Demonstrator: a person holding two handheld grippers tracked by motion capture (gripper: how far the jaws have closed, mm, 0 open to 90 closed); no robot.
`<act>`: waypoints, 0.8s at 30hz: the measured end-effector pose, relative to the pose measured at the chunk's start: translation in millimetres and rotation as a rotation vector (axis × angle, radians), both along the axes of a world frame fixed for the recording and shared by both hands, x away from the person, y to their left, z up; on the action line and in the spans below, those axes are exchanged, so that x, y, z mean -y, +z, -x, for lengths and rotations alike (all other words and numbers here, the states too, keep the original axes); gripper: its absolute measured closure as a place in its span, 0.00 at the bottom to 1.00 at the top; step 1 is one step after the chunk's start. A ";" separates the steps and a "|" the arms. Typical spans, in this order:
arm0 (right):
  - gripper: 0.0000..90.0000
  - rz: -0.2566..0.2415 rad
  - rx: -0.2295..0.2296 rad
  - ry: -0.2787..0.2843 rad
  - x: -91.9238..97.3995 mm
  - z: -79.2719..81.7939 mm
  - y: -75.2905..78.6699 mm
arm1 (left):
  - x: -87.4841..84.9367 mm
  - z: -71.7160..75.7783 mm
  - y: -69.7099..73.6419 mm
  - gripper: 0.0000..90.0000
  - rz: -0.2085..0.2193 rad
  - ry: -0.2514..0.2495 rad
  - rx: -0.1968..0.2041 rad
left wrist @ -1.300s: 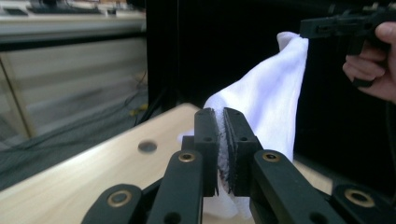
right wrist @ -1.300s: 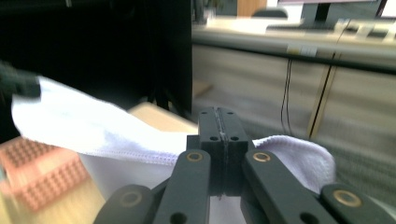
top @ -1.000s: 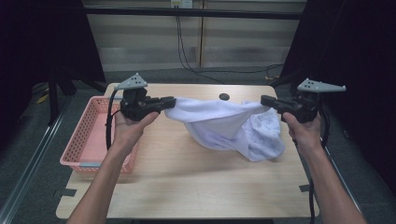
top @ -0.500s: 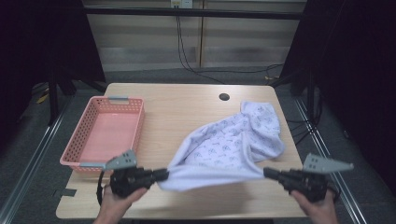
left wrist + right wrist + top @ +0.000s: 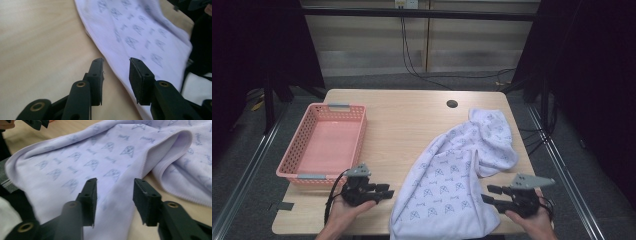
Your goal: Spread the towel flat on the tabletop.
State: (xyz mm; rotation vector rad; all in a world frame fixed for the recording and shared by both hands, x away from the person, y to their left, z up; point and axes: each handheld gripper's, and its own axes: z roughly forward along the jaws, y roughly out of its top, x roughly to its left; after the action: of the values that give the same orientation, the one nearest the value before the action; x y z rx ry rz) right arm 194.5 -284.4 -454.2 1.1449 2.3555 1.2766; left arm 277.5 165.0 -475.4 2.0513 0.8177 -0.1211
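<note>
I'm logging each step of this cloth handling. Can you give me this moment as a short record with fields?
cloth: white printed towel lying on the table, partly spread, bunched at its far right end
left gripper: jaws just opened, apart, off the towel's edge
right gripper: jaws just opened, apart, at the towel's right edge, gripping nothing
basket: pink basket at table's left, nothing in it

Pink basket [image 5: 324, 145] on the wooden table's [image 5: 407, 125] left side, dark hole [image 5: 452, 104] near its far edge.

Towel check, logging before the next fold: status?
Left gripper and right gripper open, jaws just opened, nothing clamped. Towel on the table, far end bunched. Pink basket off left, clear.
</note>
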 end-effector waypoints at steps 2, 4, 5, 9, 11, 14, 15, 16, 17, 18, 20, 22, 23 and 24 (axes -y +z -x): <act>0.54 0.016 -0.004 -0.017 -2.1 -23.7 -4.2 | 13.6 -15.0 -1.3 0.70 -0.019 -0.011 0.012; 0.50 0.019 -0.014 -0.033 -4.8 -49.3 -7.5 | 25.3 -28.3 -3.0 0.65 -0.020 -0.009 0.026; 0.49 0.027 -0.014 -0.043 -6.1 -56.7 -8.6 | 31.4 -35.6 -4.8 0.63 0.002 -0.007 0.020; 0.48 0.018 -0.039 -0.058 -16.5 -88.1 -16.0 | 52.2 -48.7 -8.0 0.56 -0.004 -0.026 0.023; 0.55 0.000 -0.057 -0.048 -22.0 -97.0 -18.3 | 64.4 -52.4 -11.9 0.55 -0.034 -0.035 0.021; 0.89 0.012 -0.054 -0.068 -25.6 -98.2 -17.4 | 74.0 -54.9 -19.5 0.76 -0.096 -0.028 0.013; 0.95 0.010 -0.049 -0.071 -24.1 -95.7 -16.1 | 72.8 -54.7 -19.3 0.86 -0.105 -0.031 0.025; 0.98 0.005 -0.043 -0.076 -20.2 -90.6 -13.4 | 71.2 -54.3 -18.3 0.94 -0.095 -0.030 0.020; 0.98 0.004 -0.040 -0.079 -17.2 -86.5 -11.3 | 67.6 -53.9 -16.8 0.96 -0.075 -0.026 0.011; 0.99 0.000 -0.029 -0.082 -12.5 -80.4 -8.2 | 63.3 -53.1 -15.1 0.97 -0.064 -0.019 0.014; 0.99 -0.026 -0.020 -0.098 -0.1 -66.3 -2.2 | 52.0 -51.1 -12.1 0.98 -0.066 0.006 0.017; 0.99 -0.047 -0.014 -0.110 12.8 -51.6 1.0 | 40.0 -46.4 -10.5 0.98 -0.069 0.024 0.022; 0.99 -0.057 -0.015 -0.117 18.1 -43.7 1.7 | 32.7 -42.4 -10.2 0.98 -0.069 0.038 0.017; 0.99 -0.066 -0.016 -0.111 23.6 -34.3 1.3 | 28.5 -39.6 -10.1 0.98 -0.064 0.036 0.012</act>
State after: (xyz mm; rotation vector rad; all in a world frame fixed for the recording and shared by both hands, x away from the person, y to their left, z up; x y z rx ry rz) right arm 228.8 -308.0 -452.8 1.2909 2.2424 1.3203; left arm 317.0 136.5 -485.5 2.0938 0.8611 -0.0631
